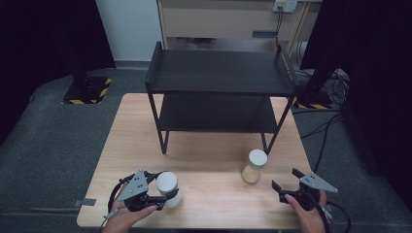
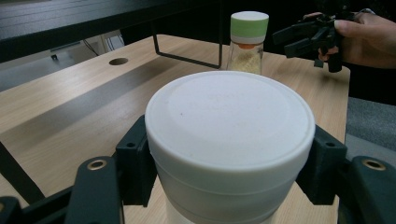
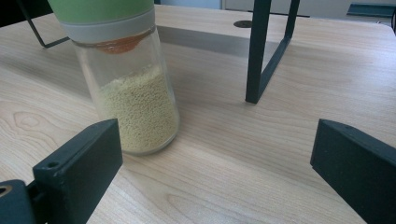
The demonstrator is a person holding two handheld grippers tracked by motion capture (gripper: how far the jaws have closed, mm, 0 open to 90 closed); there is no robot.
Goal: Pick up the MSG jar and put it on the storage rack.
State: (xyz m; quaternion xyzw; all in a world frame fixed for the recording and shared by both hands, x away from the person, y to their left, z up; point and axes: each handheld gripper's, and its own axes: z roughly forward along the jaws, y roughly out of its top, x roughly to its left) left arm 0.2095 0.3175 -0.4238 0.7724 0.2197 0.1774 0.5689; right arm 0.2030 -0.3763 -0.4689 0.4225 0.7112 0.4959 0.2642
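Two grippers work the table's [image 1: 145,126] near edge: the left gripper [image 1: 167,194] is clamped on a white-lidded jar [image 1: 168,188], while the right gripper [image 1: 286,180] stands wide apart, holding nothing. Just beyond it stands a green-capped glass jar [image 1: 254,166] of yellow grains, then the black shelf rack [image 1: 218,73].

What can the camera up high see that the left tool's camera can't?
High view alone: the whole black shelf with both its boards, the grey floor, and the left tool from outside, shut on the white jar.
Left gripper view alone: the jar's lid close up, and a round hole in the table.
Both: the white jar, the green-capped jar, the right tool standing open, and the wooden table.
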